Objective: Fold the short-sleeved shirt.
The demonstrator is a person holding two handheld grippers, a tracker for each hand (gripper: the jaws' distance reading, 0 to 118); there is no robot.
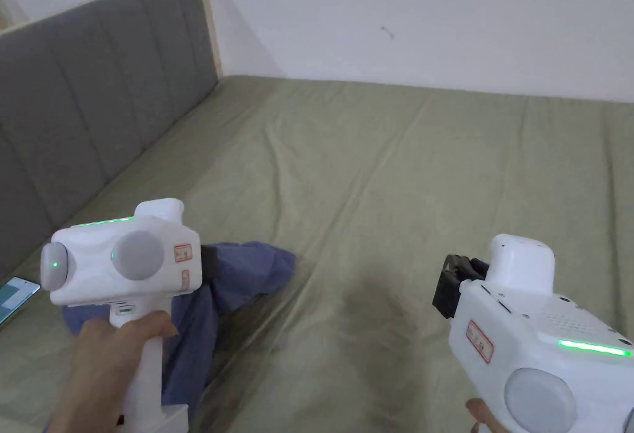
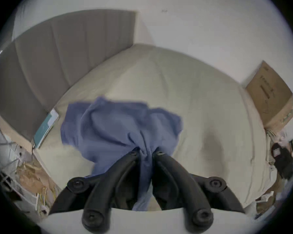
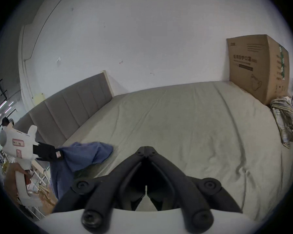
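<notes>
Soft matt blue cloth shirt (image 2: 118,126); creased matt bedsheet (image 1: 402,161); plain cardboard box (image 3: 257,67)

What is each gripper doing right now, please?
Left gripper: closed on the blue shirt, bunched between both jaws.
Right gripper: closed, holding nothing, above the bed sheet.

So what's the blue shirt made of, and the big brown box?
The blue shirt looks like soft, matte woven cloth, maybe cotton: it bunches where the left hand-held gripper pinches it. The brown box looks like plain cardboard: flat, dull panels and sharp folded edges.
</notes>
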